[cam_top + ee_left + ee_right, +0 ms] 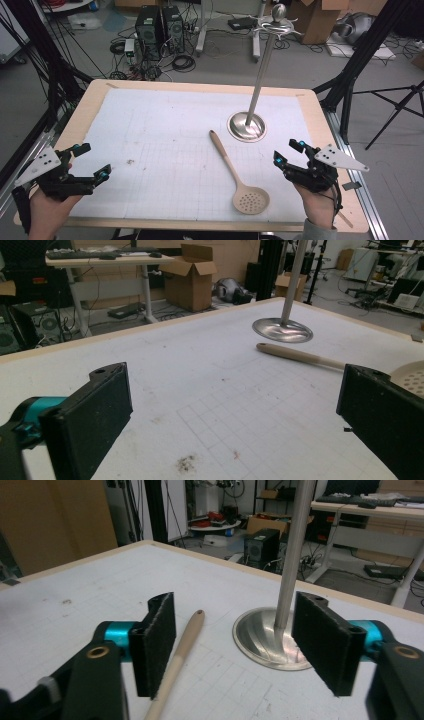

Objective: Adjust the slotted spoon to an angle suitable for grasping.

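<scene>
Table: rectangular, pale wood rim with rounded corners, topped by a white gridded mat that stops short of the rim on all sides; the mat is lightly scuffed, with a small dark smudge toward its left. Slotted spoon: light wood-coloured, slim round handle with a hanging hole at the far tip, flat round perforated bowl; it lies flat on the mat right of centre, handle pointing away and left, bowl near the front edge. Utensil stand: polished metal, round dished base just beyond the spoon's handle tip and apart from it, with a straight upright pole topped by a ball and curved hooks. Left gripper: black body, teal accents, grey three-cornered plate, held in a hand at the front-left corner, jaws spread wide with bare mat between them; broad open mat lies to its right. Right gripper: same build, held at the front-right edge, jaws spread, nothing pinched; in the right gripper view its flat, rough-faced pads frame the spoon handle and the stand's base ahead. Surroundings: grey floor with cables, computer towers and cardboard boxes beyond the far edge.
</scene>
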`<state>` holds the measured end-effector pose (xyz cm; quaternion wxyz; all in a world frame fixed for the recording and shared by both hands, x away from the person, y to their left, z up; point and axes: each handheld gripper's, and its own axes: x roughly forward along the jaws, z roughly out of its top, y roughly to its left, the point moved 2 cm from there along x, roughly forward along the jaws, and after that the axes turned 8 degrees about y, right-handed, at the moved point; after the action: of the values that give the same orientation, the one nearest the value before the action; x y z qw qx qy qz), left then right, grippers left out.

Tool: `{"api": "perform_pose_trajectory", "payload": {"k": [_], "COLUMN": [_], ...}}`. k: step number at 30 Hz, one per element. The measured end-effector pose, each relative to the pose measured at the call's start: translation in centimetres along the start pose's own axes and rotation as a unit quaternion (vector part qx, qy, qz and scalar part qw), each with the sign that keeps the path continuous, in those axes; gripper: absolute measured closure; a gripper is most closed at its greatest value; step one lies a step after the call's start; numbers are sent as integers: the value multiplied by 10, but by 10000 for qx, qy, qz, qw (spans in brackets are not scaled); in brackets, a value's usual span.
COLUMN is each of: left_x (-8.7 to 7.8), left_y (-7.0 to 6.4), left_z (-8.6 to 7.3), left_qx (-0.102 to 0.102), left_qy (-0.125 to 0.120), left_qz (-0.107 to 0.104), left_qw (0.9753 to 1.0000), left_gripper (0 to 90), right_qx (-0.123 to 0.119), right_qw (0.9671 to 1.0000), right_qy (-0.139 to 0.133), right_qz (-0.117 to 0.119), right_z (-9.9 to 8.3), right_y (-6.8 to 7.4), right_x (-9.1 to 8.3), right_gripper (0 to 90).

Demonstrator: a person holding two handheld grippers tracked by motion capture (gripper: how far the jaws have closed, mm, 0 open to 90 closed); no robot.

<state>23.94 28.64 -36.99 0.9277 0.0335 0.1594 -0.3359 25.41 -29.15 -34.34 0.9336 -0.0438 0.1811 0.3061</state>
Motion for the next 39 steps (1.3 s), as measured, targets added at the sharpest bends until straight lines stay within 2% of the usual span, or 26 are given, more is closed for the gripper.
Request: {"api": "perform_pose_trajectory", "payload": {"k": [1, 2, 3, 4, 6, 13, 20, 21, 22, 24, 27, 30, 32, 35, 39], "left_x": [-1, -2, -2, -3, -7, -15, -20, -20, -21, -21, -22, -23, -22, -21, -19], "left_y": [0, 0, 0, 1, 0, -1, -1, -1, -2, -2, -3, -4, -4, -4, -5], "left_z": [-1, -2, -2, -3, -5, -11, -14, -14, -14, -14, -15, -15, -16, -17, -18], "left_qx": [-4, -6, -6, -10, -21, -52, -50, -50, -29, -24, -28, -22, -22, -4, -12], "left_qy": [15, 28, 28, 31, 31, 89, 90, 90, 105, 111, 114, 122, 136, 174, 215], "left_qz": [19, 33, 33, 50, 102, 197, 243, 243, 238, 236, 249, 259, 254, 253, 246], "left_qw": [10000, 10000, 10000, 10000, 9999, 9998, 9997, 9997, 9997, 9997, 9996, 9996, 9996, 9995, 9995], "left_gripper": [17, 17, 17, 18, 18, 17, 17, 17, 18, 17, 17, 18, 17, 18, 17], "right_qx": [-2, -17, -17, -122, -119, -245, -373, -373, -284, -251, -306, -200, -231, -406, -382], "right_qw": [10000, 10000, 10000, 9998, 9996, 9983, 9971, 9971, 9972, 9966, 9963, 9966, 9968, 9952, 9944], "right_qy": [23, 54, 54, 103, 137, 263, 405, 405, 408, 445, 562, 551, 549, 758, 813], "right_qz": [18, 72, 72, 146, 225, 456, 516, 516, 552, 645, 573, 580, 543, 471, 550], "right_z": [1, 1, 1, 2, 3, 8, 10, 10, 10, 8, 7, 7, 7, 8, 9], "right_y": [0, 0, 0, 2, 3, 8, 10, 10, 8, 6, 3, 0, -3, -7, -10], "right_x": [2, 3, 3, 6, 9, 27, 39, 39, 38, 38, 38, 40, 43, 48, 52], "right_gripper": [382, 454, 454, 516, 566, 680, 829, 829, 878, 895, 896, 896, 896, 895, 896]}}
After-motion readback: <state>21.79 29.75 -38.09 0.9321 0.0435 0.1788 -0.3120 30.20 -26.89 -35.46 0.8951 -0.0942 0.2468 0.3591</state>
